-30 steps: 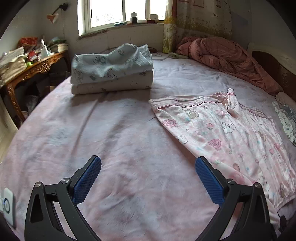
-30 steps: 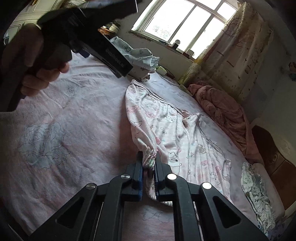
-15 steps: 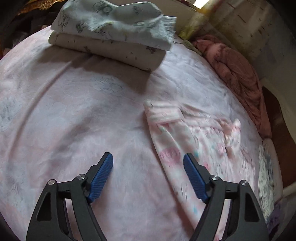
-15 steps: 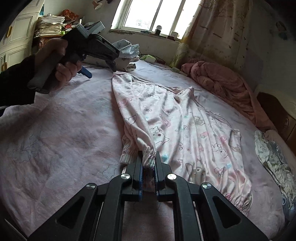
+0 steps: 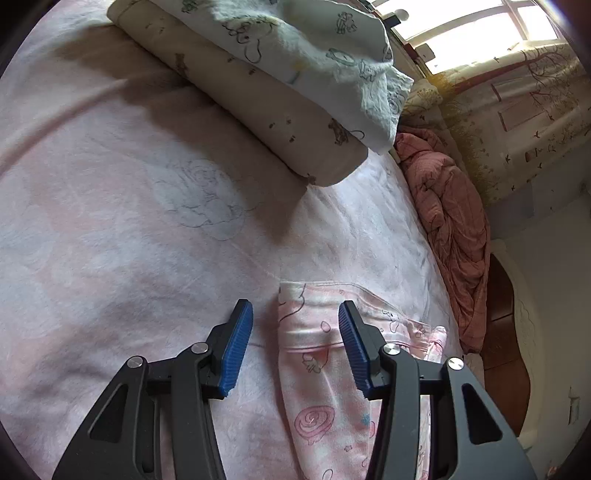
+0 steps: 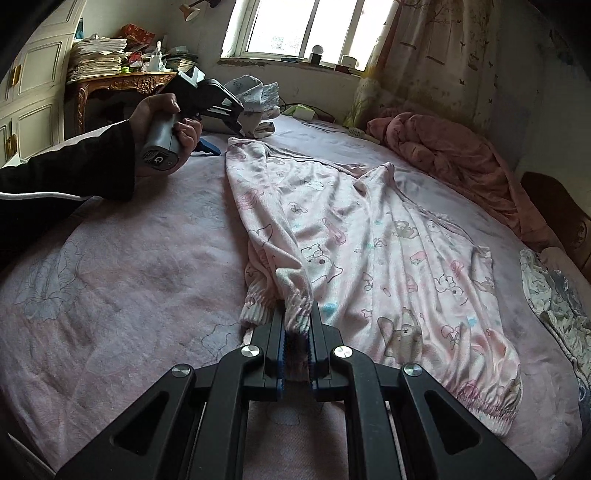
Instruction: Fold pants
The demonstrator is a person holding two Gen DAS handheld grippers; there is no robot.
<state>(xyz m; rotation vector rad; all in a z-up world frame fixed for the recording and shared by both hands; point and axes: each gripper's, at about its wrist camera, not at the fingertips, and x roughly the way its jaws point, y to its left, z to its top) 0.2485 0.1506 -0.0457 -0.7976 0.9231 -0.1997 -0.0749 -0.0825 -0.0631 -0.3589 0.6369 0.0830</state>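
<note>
Pink bedsheet (image 6: pixel 122 280), pants (image 6: pixel 388 258); left gripper (image 5: pixel 295 328) closing around waistband, right gripper (image 6: pixel 298 334) clamping cuff.

Left wrist view. The left gripper (image 5: pixel 295 339), its blue-padded jaws closing, straddles the waistband corner of the pink printed pants (image 5: pixel 314 354); the fabric lies between the pads, nearer the right-hand one, and neither pad visibly presses on it. The pants rest on a pale pink bedsheet (image 5: pixel 129 229) bearing a faint outlined flower. Beyond lies a cream pillow (image 5: pixel 266 110) with a white printed cloth (image 5: pixel 325 40) on top. At right a rumpled reddish quilt (image 5: pixel 454 221) lies along the bed's edge, under a patterned curtain (image 5: pixel 517 103) and bright window (image 5: pixel 472 33).
</note>
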